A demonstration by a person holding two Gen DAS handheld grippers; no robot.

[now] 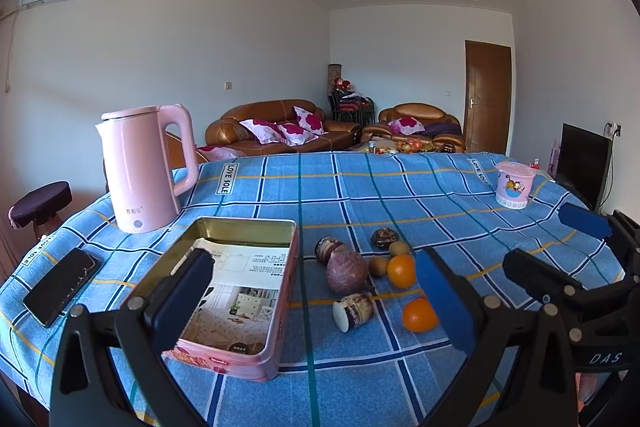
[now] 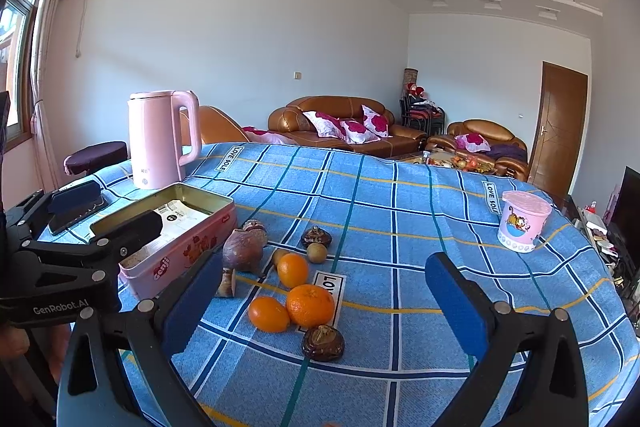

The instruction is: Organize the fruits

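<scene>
Fruit sits loose on the blue checked tablecloth point(image 2: 400, 227), all of it just right of the open pink tin point(image 2: 188, 247), and that tin is our landmark. Nearest the tin's right wall is a purple-brown bulb-shaped piece point(image 2: 242, 251), with a cut brown stub point(image 2: 227, 282) lying on the near side of it and another dark stub point(image 2: 256, 229) on the far side. Farther right of the tin come three oranges: one point(image 2: 293, 269) toward the far side, two more point(image 2: 269, 313) point(image 2: 310, 305) on the near side, that last pair touching. Two small tan round fruits point(image 2: 316, 252) point(image 1: 378, 265) sit beside the far orange, a dark knobbly one point(image 2: 316, 237) beyond them, and another dark knobbly one point(image 2: 323, 343) on the near side of the touching pair. Inside the tin lies a printed leaflet point(image 1: 240, 287), nothing else visible. The left gripper point(image 1: 316, 303) hangs above the tin's near end, one finger over the tin, the other over the oranges, jaws spread wide and empty. The right gripper point(image 2: 324, 307) hovers to the right of the tin over the oranges, jaws likewise wide apart, gripping nothing. Behind the tin stands a pink kettle point(image 1: 140, 167); left of it a black phone point(image 1: 60, 285) lies flat; far right of it, well apart, a pink lidded cup point(image 2: 524, 221).
</scene>
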